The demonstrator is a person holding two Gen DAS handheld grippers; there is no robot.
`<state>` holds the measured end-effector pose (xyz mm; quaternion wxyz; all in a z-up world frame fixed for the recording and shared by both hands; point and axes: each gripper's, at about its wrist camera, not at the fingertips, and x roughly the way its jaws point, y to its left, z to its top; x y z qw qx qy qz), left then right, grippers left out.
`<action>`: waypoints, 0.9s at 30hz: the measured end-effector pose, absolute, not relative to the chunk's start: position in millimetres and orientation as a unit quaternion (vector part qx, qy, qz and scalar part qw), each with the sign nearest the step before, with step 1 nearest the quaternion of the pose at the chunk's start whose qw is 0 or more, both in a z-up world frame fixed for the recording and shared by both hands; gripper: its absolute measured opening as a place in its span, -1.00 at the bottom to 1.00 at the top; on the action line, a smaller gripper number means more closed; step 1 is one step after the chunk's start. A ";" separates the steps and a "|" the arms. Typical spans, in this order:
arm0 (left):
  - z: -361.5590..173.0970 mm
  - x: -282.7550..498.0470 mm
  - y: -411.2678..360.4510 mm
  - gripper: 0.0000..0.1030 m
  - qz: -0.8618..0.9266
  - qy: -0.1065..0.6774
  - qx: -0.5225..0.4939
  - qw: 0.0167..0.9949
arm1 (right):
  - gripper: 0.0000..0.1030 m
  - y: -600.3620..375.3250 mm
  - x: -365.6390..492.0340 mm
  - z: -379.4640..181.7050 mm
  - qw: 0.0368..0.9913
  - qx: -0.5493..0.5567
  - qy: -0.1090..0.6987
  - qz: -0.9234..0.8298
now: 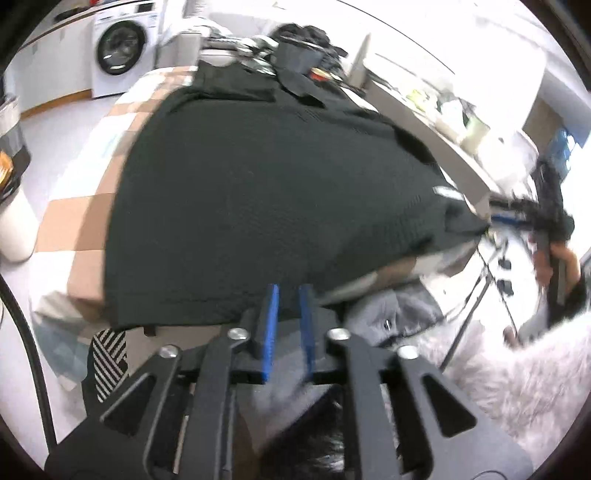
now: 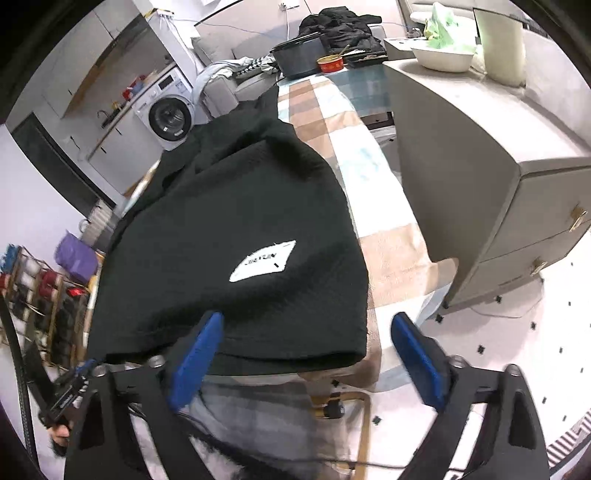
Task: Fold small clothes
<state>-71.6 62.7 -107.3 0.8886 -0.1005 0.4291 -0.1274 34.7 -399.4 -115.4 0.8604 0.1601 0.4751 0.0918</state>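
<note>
A dark green knit garment lies spread over a narrow board with a checked beige, white and blue cover. It also shows in the right wrist view, with a white label facing up. My left gripper sits at the garment's near hem, its blue fingers close together with a small gap and no cloth between them. My right gripper is open wide over the garment's near right corner, holding nothing. The right gripper also shows far right in the left wrist view, touching the garment's corner.
More dark clothes, a dark pot and a red tin sit at the board's far end. A grey cabinet stands right of the board, a washing machine far left, and a thread rack to the left.
</note>
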 end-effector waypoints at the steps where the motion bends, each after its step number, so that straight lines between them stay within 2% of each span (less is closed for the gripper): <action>1: -105.9 -70.6 68.6 -0.55 -0.119 0.425 -0.113 0.890 | 0.45 -398.5 34.6 -115.6 0.857 0.157 0.481 0.098; 2: -104.9 -69.0 72.4 -0.50 -0.118 0.422 -0.125 0.890 | 0.29 -397.9 33.8 -116.4 0.850 0.165 0.486 0.117; 3: -104.7 -68.2 75.6 -0.50 -0.119 0.421 -0.133 0.889 | 0.26 -398.3 33.2 -117.8 0.843 0.181 0.488 0.136; 13: -99.3 -61.5 93.9 -0.50 -0.084 0.418 -0.159 0.891 | 0.26 -405.8 36.9 -146.3 0.775 0.284 0.538 0.174; 25: -99.8 -59.2 95.8 -0.50 -0.073 0.415 -0.169 0.891 | 0.26 -417.3 37.9 -144.0 0.777 0.329 0.506 0.180; 26: -100.2 -59.4 95.7 -0.50 -0.072 0.415 -0.169 0.891 | 0.22 -418.9 36.0 -147.6 0.776 0.330 0.507 0.176; 27: -100.5 -59.7 96.1 -0.50 -0.071 0.415 -0.169 0.891 | 0.03 -419.2 35.8 -151.0 0.776 0.333 0.508 0.174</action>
